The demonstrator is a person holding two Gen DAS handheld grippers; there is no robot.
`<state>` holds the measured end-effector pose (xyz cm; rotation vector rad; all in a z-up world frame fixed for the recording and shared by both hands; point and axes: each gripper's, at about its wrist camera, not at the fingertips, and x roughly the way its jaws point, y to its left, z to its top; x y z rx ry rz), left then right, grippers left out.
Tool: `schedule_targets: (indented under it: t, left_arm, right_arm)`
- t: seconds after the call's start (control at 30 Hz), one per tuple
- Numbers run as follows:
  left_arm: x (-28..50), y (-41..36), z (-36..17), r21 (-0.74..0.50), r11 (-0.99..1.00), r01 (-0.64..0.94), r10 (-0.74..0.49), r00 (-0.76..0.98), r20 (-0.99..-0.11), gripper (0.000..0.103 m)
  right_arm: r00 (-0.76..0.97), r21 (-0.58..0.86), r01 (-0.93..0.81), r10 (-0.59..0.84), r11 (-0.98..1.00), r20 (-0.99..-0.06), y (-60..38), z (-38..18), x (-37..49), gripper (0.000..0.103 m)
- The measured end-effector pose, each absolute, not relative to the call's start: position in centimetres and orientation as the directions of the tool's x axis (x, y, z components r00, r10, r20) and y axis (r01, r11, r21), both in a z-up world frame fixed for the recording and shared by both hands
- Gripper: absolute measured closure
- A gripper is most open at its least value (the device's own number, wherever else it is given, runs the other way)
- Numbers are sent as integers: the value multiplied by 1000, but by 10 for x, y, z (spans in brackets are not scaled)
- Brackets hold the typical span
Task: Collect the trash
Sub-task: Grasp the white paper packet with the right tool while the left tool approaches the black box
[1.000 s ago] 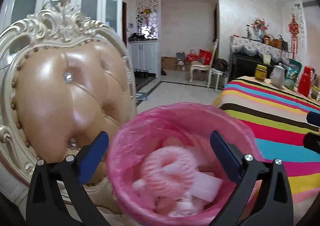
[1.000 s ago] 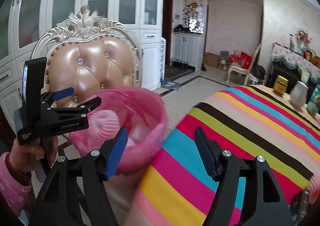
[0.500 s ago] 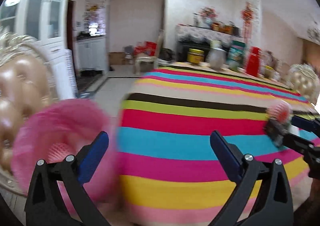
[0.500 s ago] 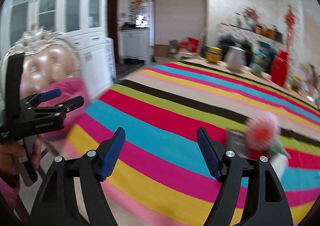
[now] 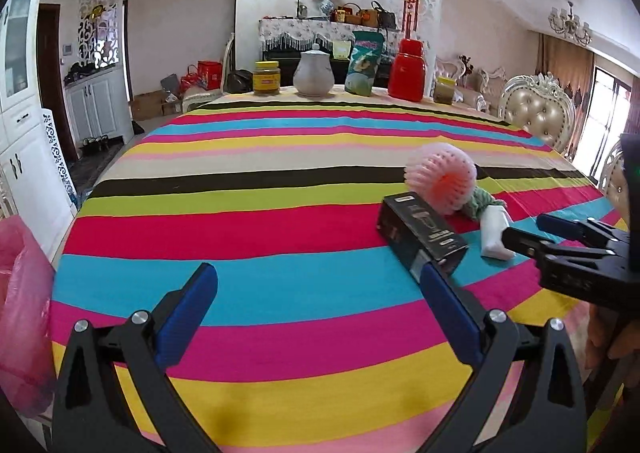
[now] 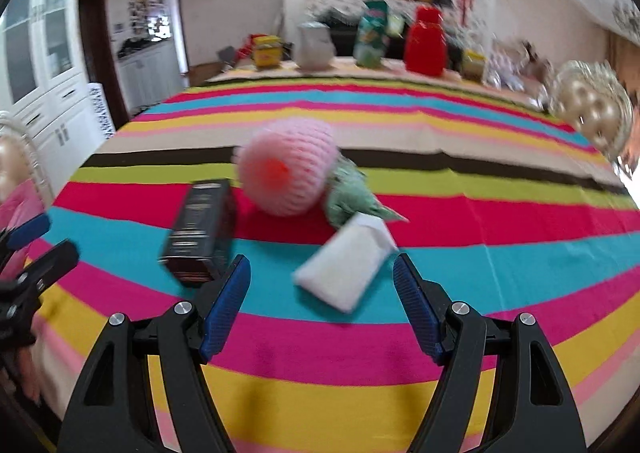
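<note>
Trash lies on the striped tablecloth: a pink foam fruit net, a black carton, a white packet and a crumpled green scrap. My left gripper is open and empty over the table's near part, left of the carton. My right gripper is open and empty, just short of the white packet; it also shows in the left wrist view. The pink-lined trash bin is off the table's left edge.
At the table's far edge stand a yellow jar, a white jug, a green bag, a red flask and a small jar. An ornate chair stands at the right. White cabinets line the left wall.
Both grippers have swung right, from over the pink bin and chair to face the table. The trash pile has come into view close ahead of the right gripper. Both stay open.
</note>
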<state>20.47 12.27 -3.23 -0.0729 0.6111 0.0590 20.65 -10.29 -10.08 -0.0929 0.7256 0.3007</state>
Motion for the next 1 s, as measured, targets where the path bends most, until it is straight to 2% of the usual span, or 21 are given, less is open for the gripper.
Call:
schedule_targets:
  t: [0.83,0.87,1.0]
  left_arm:
    - [220,108,-37,-6,998,-69,51,788,-614,5]
    - [220,107,-37,-3,998,-68,52,788,-614,5]
    - [218,105,-36,0,998,-62,49,788,-614,5]
  right_arm:
    - [615,41,-200,158,979,-773,-96,-122,259,33]
    - [614,42,-195,156,980,-773,-98,-123,259,34]
    - [602,36,-199,152,979,-784,-102,-125,258,51]
